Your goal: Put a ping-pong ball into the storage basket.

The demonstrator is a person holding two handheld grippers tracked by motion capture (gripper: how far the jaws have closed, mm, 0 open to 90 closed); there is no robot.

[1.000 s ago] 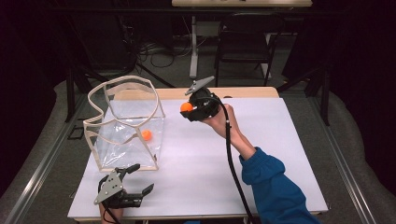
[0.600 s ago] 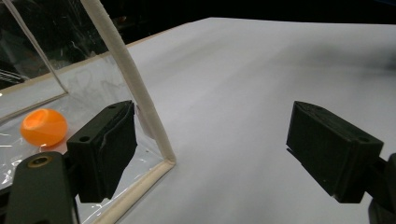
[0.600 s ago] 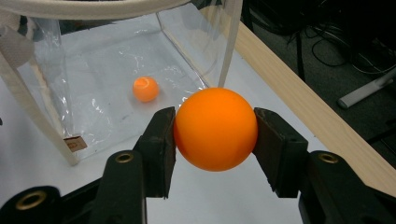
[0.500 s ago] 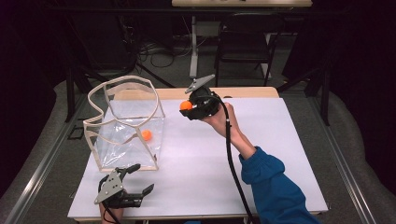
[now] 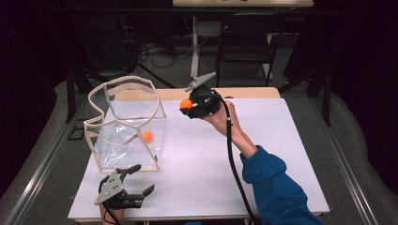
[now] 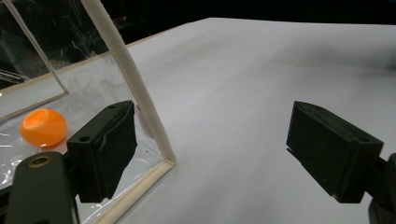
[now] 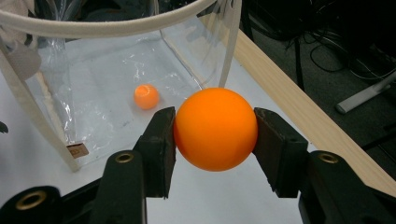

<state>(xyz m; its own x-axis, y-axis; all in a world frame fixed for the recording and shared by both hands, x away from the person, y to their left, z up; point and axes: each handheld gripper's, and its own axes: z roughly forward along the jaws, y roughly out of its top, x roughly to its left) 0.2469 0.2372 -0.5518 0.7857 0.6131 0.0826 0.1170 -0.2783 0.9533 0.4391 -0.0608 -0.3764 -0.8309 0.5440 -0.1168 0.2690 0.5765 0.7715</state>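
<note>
right gripper [image 5: 187,104]: we pinch the orange ball [image 7: 215,129] above the surface [image 5: 281,140] | left gripper [image 5: 133,180]: fingers spread (by the clear bag [image 5: 112,140]) | second ball [image 5: 147,135] in bag

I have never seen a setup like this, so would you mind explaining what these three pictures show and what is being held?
There is no robot arm here: a person at a white table holds a hand-operated two-jaw gripper in each hand. The high view looks down from above the person's side. The other two pictures come from cameras riding on the grippers, looking along their black jaws.

On the table stands a clear plastic bag with cream edging, and an orange ball lies inside it. The right gripper is shut on a second orange ball, held above the table near the bag's opening. The left gripper is open with nothing between its jaws, beside the bag's near bottom corner.
</note>
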